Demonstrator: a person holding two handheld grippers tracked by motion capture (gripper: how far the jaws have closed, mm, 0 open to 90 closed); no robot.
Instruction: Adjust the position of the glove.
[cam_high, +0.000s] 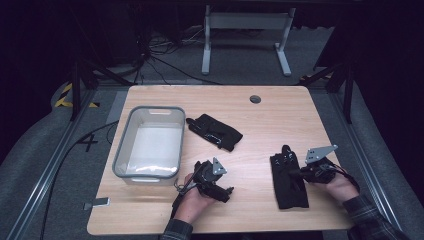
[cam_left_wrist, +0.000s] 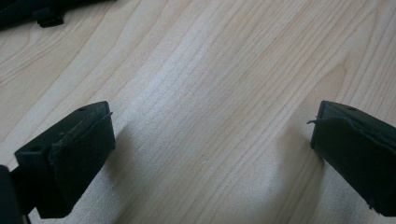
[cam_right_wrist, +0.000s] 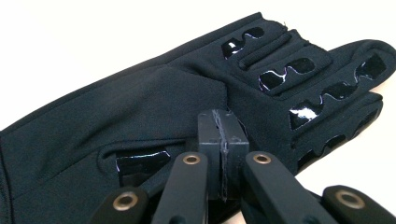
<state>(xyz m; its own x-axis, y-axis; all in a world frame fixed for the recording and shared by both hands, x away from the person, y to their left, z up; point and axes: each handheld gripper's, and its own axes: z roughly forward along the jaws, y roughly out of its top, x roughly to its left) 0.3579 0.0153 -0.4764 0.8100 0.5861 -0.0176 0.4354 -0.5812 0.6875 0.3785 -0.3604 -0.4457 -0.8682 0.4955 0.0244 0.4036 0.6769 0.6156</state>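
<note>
Item 1: right gripper, held in the person's right hand at the right of the table. Jaws pressed fully together, pads meeting; whether any cloth is pinched between them cannot be told. Tips sit over the near glove.

Item 2: near glove, black, lying flat on the table's right front part. In the right gripper view its fingers carry glossy patches.

Item 3: left gripper, in the left hand at the table's front middle. Jaws spread wide over bare wood, nothing between them.

Item 4: far glove, black, lying mid-table, just right of the bin.

Item 5: bin, grey, rectangular, on the table's left part.
</note>
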